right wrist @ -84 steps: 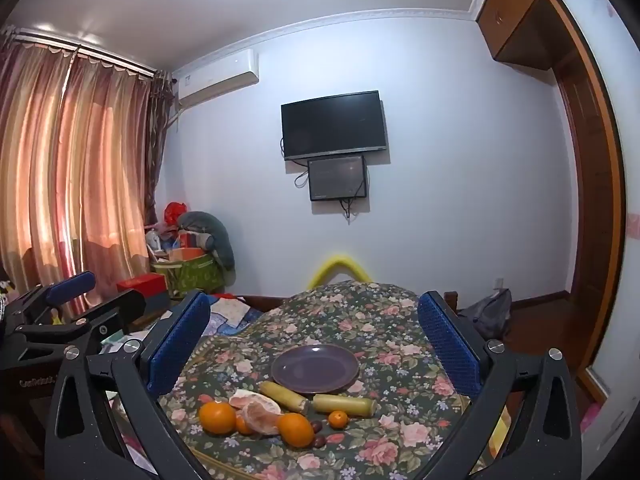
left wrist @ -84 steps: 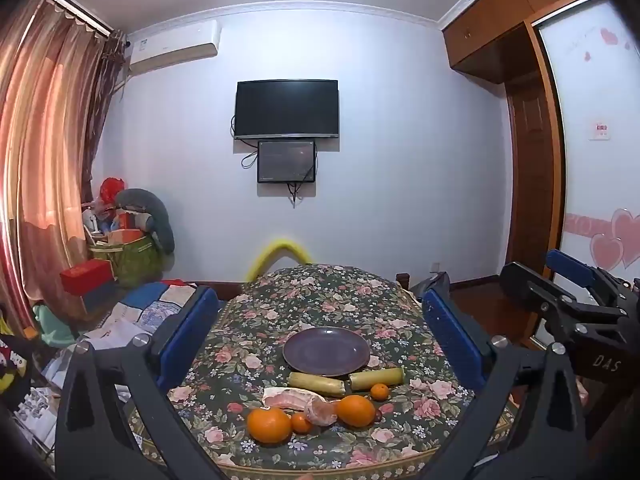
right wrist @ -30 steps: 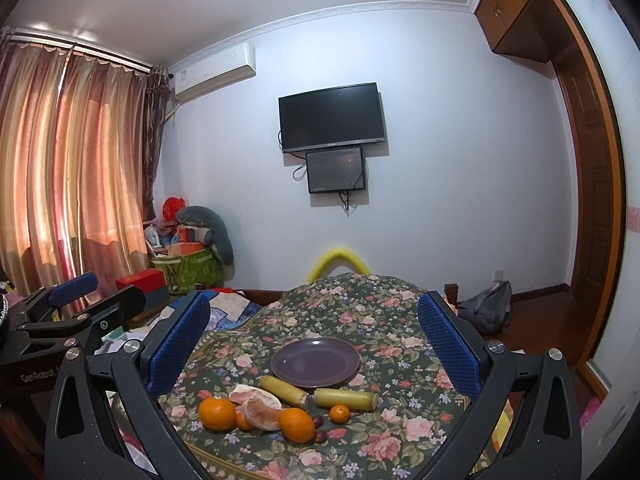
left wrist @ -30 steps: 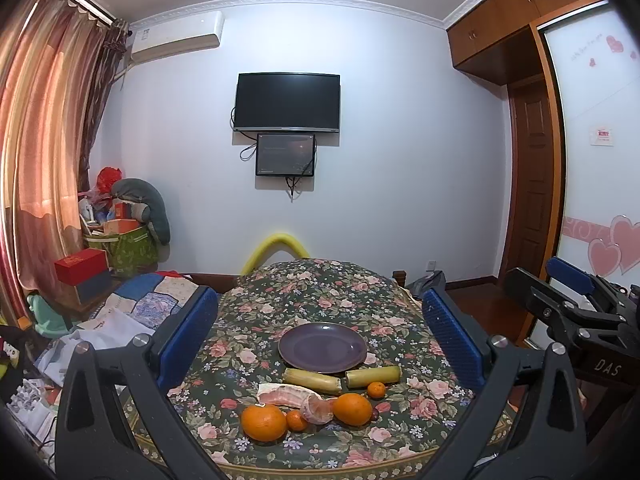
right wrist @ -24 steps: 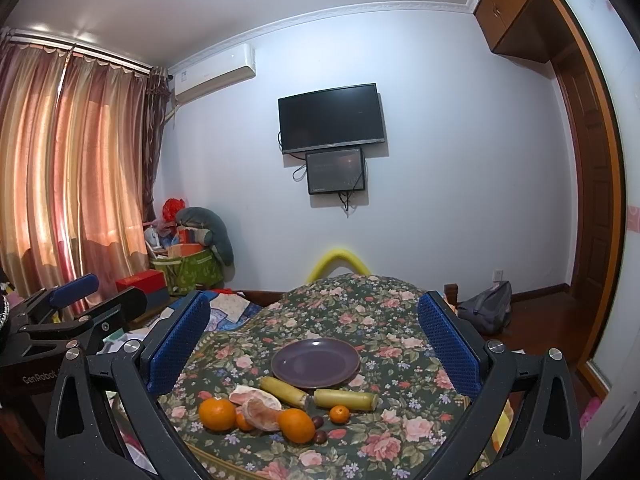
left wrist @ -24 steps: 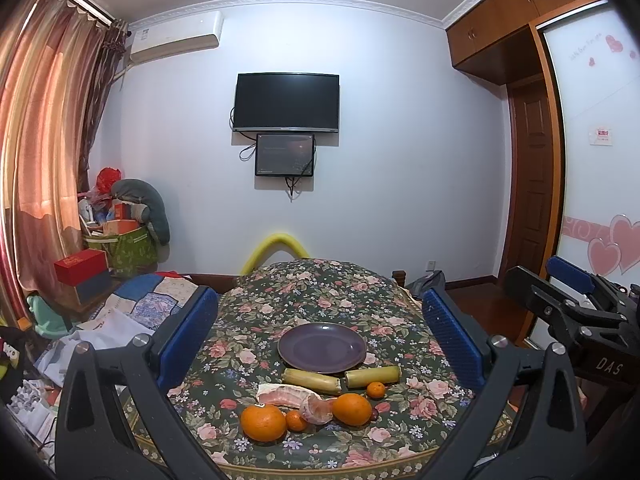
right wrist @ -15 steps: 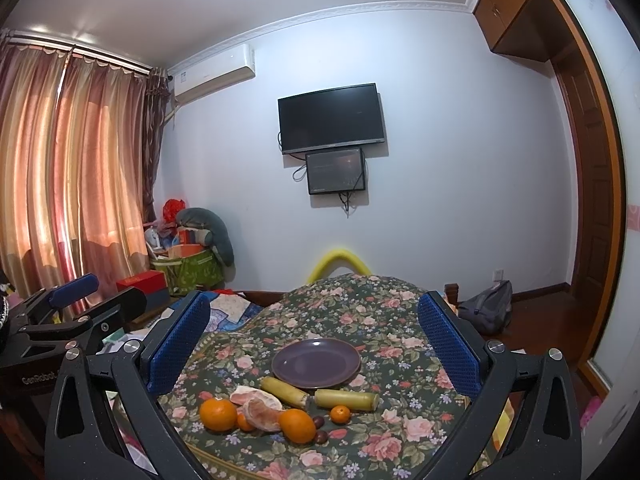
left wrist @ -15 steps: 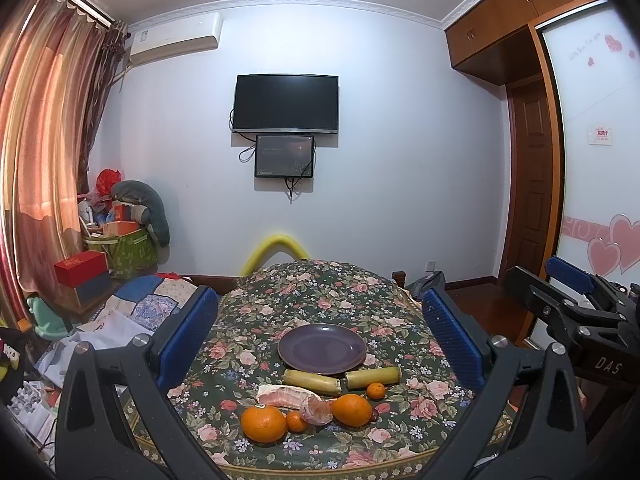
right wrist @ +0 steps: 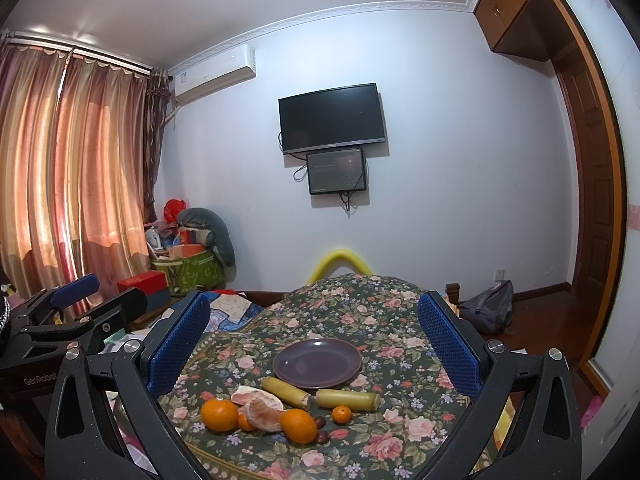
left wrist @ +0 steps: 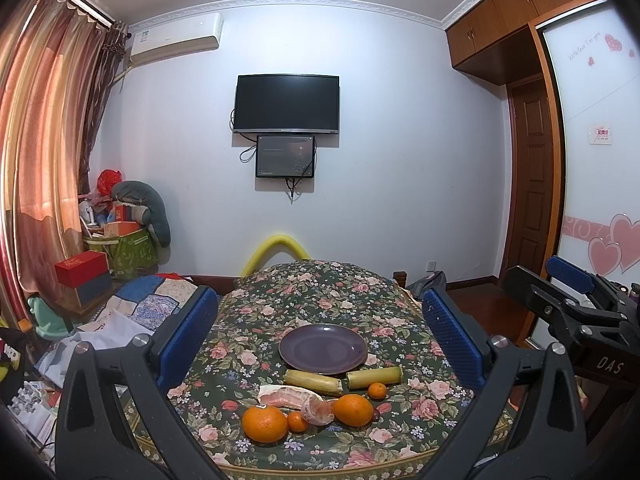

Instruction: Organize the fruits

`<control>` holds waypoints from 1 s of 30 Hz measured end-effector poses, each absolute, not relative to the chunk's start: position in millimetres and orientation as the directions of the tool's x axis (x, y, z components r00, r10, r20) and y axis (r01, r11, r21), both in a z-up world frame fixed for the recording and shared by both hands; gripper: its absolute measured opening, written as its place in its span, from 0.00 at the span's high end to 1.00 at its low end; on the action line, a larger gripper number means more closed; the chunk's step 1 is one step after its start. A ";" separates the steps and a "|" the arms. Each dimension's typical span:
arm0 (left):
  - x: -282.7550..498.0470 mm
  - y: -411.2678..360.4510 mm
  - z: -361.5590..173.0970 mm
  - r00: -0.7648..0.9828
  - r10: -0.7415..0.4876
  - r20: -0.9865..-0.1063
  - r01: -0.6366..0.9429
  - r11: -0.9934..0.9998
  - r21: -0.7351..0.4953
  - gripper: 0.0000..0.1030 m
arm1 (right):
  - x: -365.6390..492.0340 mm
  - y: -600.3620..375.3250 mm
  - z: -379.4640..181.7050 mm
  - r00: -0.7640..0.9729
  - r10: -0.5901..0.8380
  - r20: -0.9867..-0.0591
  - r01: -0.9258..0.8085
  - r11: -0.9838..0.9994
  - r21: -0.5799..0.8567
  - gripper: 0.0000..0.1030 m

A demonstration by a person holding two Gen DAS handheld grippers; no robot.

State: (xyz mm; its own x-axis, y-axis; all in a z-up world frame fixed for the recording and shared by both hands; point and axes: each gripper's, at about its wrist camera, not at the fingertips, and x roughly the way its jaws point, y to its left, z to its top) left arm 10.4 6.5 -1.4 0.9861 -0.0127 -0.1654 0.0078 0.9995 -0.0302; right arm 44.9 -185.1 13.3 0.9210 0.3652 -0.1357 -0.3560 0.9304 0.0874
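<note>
An empty purple plate [left wrist: 323,348] [right wrist: 317,362] rests on a floral tablecloth. In front of it lie two yellow-green cane pieces [left wrist: 313,381] [left wrist: 373,377] [right wrist: 348,399], pink pomelo pieces [left wrist: 294,397] [right wrist: 261,409], two large oranges [left wrist: 265,423] [left wrist: 353,409] [right wrist: 219,415] [right wrist: 298,425], two small tangerines [left wrist: 377,390] [right wrist: 341,414] and dark small fruits [right wrist: 320,422]. My left gripper [left wrist: 320,336] and right gripper [right wrist: 314,340] both hang open above the table's near edge, short of the fruit, holding nothing. Each one shows at the edge of the other's view.
The floral-covered table [left wrist: 312,292] fills the middle. A cluttered pile with a green bag [left wrist: 132,248] and red box [left wrist: 82,267] lies left by the curtains. A backpack [right wrist: 488,306] sits on the floor at right. A TV [left wrist: 286,104] hangs on the far wall.
Both views have drifted only slightly over the last seconds; the fruit and plate have not moved, and both grippers stay open.
</note>
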 end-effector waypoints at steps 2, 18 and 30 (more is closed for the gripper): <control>9.9 6.4 -1.8 0.986 -0.013 -0.165 0.008 1.000 -0.030 0.00 | 45.0 -184.6 13.7 0.922 0.363 -0.135 -0.354 0.931 0.086 0.00; 51.7 23.0 -36.6 0.949 -0.005 -0.315 -0.006 0.999 -0.033 0.00 | 85.2 -170.3 -21.5 0.888 0.361 -0.285 -0.359 0.931 0.062 0.00; 107.4 62.2 -104.9 0.863 0.016 -0.505 -0.057 0.996 -0.065 0.03 | 133.4 -153.6 -75.9 0.814 0.334 -0.474 -0.372 0.928 0.016 0.00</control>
